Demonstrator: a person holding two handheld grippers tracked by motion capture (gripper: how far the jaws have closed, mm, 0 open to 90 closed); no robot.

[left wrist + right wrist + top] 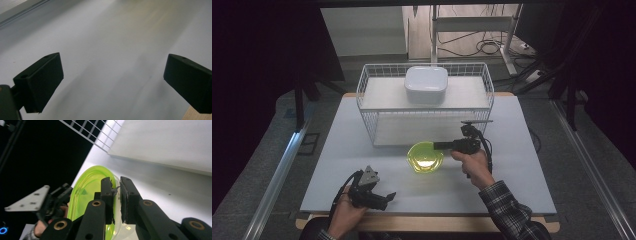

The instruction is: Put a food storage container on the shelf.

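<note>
A translucent lime-green bowl (424, 157) sits on the white table, just in front of the wire rack. My right gripper (437, 146) comes in from the bowl's right side, shut on its rim. In the right gripper view the two jaws (117, 182) pinch the thin wall of the green bowl (85, 190), one jaw inside and one outside. My left gripper (389, 197) rests low near the table's front left edge, pointing right. Its jaws stand wide open over bare tabletop (112, 72), with nothing between them.
A white wire rack (362, 85) stands at the back of the table (512, 165), with a white square container (426, 84) on its upper shelf. The rack's lower opening faces the bowl. Dark floor and cables lie beyond the table.
</note>
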